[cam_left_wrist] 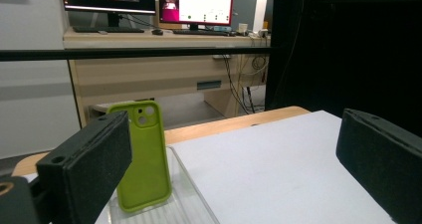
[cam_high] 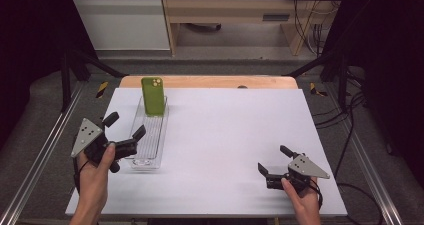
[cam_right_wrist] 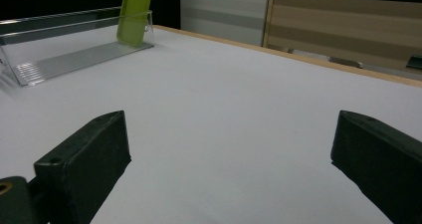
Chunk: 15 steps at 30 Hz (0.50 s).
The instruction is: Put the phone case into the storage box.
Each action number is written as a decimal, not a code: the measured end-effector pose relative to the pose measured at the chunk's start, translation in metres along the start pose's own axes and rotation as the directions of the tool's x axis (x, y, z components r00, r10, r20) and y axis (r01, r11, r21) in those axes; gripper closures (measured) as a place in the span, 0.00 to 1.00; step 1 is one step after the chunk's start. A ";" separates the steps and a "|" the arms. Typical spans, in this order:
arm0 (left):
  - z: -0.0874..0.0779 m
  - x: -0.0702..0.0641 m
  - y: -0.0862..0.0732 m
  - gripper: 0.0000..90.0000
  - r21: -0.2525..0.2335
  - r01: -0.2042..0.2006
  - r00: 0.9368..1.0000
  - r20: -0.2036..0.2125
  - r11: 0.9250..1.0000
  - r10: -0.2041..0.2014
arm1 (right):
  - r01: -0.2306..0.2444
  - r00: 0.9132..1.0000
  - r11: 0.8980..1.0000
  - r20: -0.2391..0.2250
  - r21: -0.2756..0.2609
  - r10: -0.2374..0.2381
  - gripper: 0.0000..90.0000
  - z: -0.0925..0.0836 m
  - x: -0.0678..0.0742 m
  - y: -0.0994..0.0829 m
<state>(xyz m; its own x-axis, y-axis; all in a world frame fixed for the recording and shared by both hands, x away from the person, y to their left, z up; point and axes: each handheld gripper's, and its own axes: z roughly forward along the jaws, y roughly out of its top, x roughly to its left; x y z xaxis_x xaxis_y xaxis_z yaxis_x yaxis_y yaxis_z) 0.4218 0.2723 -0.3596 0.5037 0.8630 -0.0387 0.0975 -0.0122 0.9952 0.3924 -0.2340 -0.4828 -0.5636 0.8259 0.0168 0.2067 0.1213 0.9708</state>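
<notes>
No legible text or labels.

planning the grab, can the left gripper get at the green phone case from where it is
Probably yes: the left gripper is open beside the clear tray, and the green phone case stands at its far end with nothing between.
</notes>
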 end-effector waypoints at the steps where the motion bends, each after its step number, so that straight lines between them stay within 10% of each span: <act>1: -0.001 0.001 0.000 0.01 -0.002 0.000 1.000 -0.003 1.000 0.000 | 0.000 1.000 1.000 0.000 0.000 0.000 0.03 0.000 0.000 0.000; 15: -0.014 0.010 -0.008 0.01 -0.015 -0.017 1.000 -0.015 1.000 0.017 | -0.003 1.000 1.000 0.002 -0.001 0.003 0.03 0.000 0.000 0.000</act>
<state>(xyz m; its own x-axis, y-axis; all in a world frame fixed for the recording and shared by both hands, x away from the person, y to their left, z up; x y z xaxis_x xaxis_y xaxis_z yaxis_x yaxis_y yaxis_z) 0.4140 0.2881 -0.3668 0.4923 0.8702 -0.0205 0.0755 -0.0193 0.9970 0.3923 -0.2341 -0.4830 -0.5616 0.8272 0.0192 0.2076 0.1184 0.9710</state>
